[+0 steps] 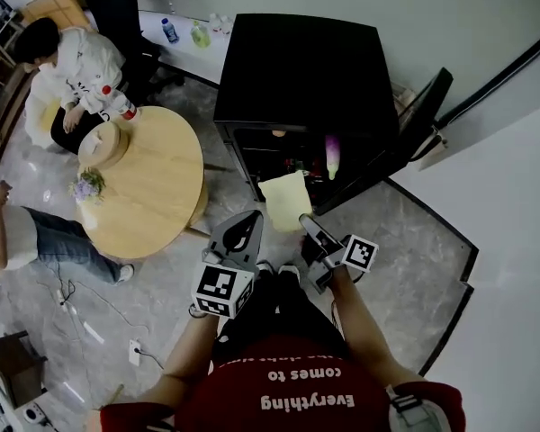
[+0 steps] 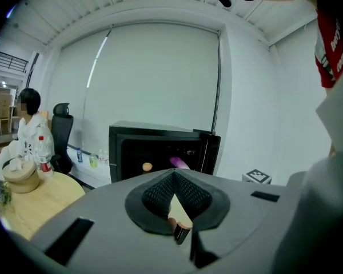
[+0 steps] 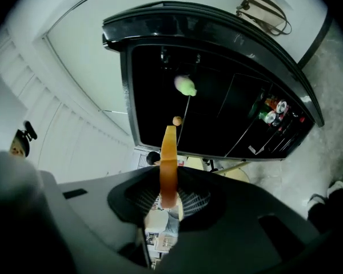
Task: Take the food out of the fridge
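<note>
Currently: my right gripper point(image 1: 308, 225) is clamped on one edge of a flat yellow slice point(image 1: 285, 200), held up just outside the open black fridge point(image 1: 297, 61). My left gripper point(image 1: 249, 227) has its jaws together with nothing between them, just beside the slice. Inside the fridge: small orange ball point(image 1: 278, 133), purple-green item point(image 1: 333, 156). Round wooden tabletop point(image 1: 153, 187) to my left.

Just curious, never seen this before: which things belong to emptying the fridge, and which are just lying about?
Job: fridge; yellow slice in the right hand-held gripper; purple item; small orange item.
Lying about: round table; flowers; green bottle; office chair.
</note>
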Motion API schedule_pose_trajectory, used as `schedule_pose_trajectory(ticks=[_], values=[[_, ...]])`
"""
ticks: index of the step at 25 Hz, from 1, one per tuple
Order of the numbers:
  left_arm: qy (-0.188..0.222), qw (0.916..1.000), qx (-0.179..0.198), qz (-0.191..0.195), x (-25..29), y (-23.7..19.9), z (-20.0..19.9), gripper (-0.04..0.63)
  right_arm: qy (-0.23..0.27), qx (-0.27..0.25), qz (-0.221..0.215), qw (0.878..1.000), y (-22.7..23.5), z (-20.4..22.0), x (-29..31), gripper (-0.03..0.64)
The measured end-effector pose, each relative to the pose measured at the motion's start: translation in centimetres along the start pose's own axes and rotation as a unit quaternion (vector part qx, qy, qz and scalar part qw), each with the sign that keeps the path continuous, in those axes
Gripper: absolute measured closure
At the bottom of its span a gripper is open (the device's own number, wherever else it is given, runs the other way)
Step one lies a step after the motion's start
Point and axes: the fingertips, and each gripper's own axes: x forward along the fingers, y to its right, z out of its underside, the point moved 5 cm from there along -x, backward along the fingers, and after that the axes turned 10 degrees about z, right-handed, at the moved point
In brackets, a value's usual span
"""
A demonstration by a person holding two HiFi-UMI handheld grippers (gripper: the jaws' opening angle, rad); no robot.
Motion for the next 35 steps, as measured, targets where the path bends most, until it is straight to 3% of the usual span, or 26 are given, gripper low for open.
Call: schedule_pose_trajectory(ticks=[6, 11, 19, 22, 27, 31, 35], values=[[0.033, 0.9992, 0.016, -0.014, -2.6, -0.1, -2.1, 0.594, -0.024, -0.016, -0.024, 0.999, -3.7, 1.1, -2.6, 0.525], [0.053, 0.9976, 0.004, -0.045, -5.4, -0.5, -1.9, 0.594, -0.065, -0.03, -0.051, 0.996, -6.1, 2.7, -1.4, 0.525], [0.074, 0.9854, -0.018, -0.153, -12.9, -3.1, -0.3, 0.594, -0.172, -0.055, -0.09, 0.979, -9.4, 8.0, 5.1, 0.525], [0.078, 0.9758, -0.028, -0.203, -16.4, -4.4, 0.7, 0.594, -0.215, -0.06, -0.107, 0.969, -10.6, 10.9, 7.9, 0.525], [0.094, 0.9498, -0.043, -0.295, -22.9, -5.8, 2.1, 0.594, -0.294, -0.06, -0.133, 0.945, -12.9, 16.5, 11.8, 0.525], [0.094, 0.9364, -0.053, -0.334, -28.0, -7.0, 3.2, 0.594, -0.324, -0.061, -0.135, 0.934, -14.1, 21.2, 14.6, 0.525], [0.094, 0.9182, -0.064, -0.379, -30.2, -6.2, 5.5, 0.594, -0.34, -0.066, -0.108, 0.932, -11.3, 23.3, 17.4, 0.525]])
